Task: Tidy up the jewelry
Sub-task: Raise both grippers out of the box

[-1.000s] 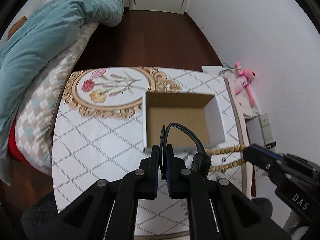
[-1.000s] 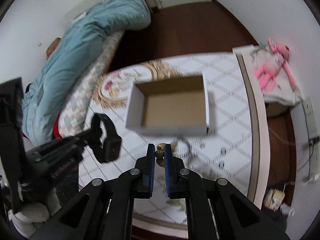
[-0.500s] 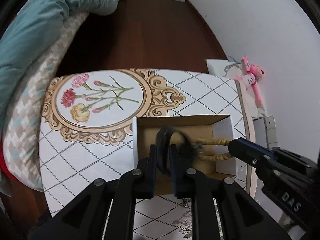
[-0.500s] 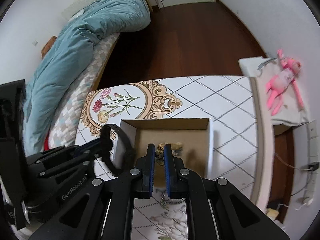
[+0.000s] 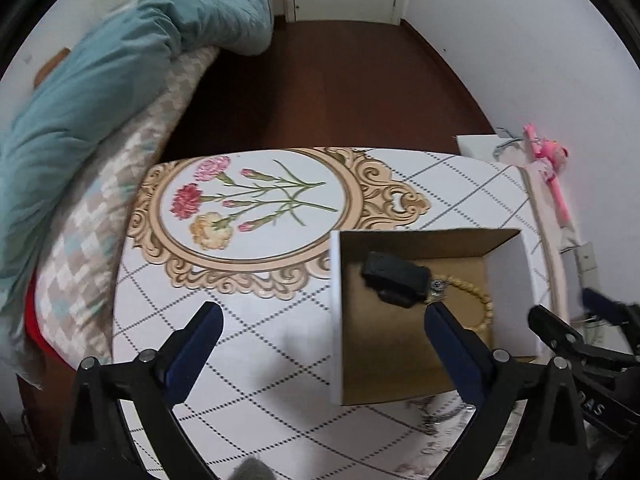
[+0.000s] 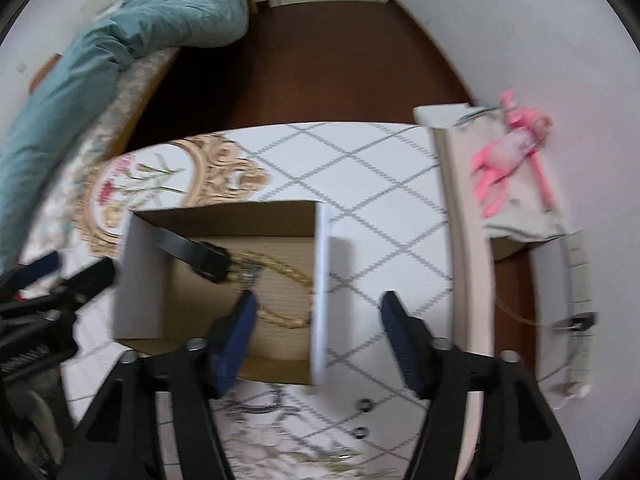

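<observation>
An open cardboard box [image 5: 335, 320] [image 6: 322, 264] stands on the patterned table. Inside it lie a black watch [image 5: 396, 278] [image 6: 200, 256] and a tan bead necklace [image 5: 480, 300] [image 6: 288, 272]. My left gripper [image 5: 324, 336] is open and empty above the box's left wall. My right gripper [image 6: 316, 328] is open and empty above the box's right wall. A silver chain [image 6: 260, 404] and two small rings [image 6: 362, 418] lie on the table in front of the box.
The table [image 5: 260, 340] has a floral medallion print [image 5: 248, 208] at the far left. A pink plush toy [image 6: 508, 156] lies on a side shelf at the right. A bed with a teal duvet [image 5: 100, 80] stands to the left.
Both grippers have opened. The watch has dropped from the left gripper and the bead necklace from the right gripper into the box. Both grippers have drawn back a little.
</observation>
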The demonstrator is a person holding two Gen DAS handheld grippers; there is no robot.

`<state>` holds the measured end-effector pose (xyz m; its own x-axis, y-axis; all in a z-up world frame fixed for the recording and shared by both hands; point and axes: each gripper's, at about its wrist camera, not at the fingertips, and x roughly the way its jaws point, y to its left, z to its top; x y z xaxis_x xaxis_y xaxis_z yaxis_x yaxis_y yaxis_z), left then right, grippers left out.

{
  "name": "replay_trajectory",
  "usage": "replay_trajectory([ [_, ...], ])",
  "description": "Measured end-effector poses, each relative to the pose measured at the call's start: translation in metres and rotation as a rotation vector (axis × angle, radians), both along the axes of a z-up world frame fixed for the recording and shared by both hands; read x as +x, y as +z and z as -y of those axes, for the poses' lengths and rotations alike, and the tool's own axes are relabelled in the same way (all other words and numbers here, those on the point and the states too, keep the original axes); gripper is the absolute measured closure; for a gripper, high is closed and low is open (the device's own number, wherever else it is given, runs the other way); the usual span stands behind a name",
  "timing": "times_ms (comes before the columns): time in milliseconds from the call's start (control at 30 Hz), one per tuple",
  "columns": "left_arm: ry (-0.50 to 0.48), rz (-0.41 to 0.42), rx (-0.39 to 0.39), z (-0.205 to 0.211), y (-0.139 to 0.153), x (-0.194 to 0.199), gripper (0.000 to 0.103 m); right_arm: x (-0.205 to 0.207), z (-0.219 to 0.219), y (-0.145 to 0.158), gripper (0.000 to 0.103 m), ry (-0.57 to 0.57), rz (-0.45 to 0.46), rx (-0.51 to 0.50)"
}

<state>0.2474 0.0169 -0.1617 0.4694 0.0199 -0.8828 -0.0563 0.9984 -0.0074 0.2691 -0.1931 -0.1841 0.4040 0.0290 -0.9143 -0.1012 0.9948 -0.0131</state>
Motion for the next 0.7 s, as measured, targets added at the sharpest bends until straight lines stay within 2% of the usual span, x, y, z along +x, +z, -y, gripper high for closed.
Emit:
replay_trajectory([
  [67,0.008,0.005,0.019,0.000,-0.005,-0.005,0.000,-0.005,-0.001,-0.004,0.006,-0.002,0.013,-0.041],
  [100,0.010,0.005,0.023,0.000,-0.007,-0.006,0.000,-0.007,-0.001,-0.007,0.005,-0.002,0.018,-0.056],
  [367,0.031,0.028,0.036,0.003,-0.005,-0.022,0.000,-0.015,-0.003,-0.011,0.001,-0.017,0.038,-0.077],
  [700,0.047,0.115,0.031,0.006,0.034,-0.048,0.000,-0.046,0.005,0.029,0.001,-0.054,0.144,-0.068],
])
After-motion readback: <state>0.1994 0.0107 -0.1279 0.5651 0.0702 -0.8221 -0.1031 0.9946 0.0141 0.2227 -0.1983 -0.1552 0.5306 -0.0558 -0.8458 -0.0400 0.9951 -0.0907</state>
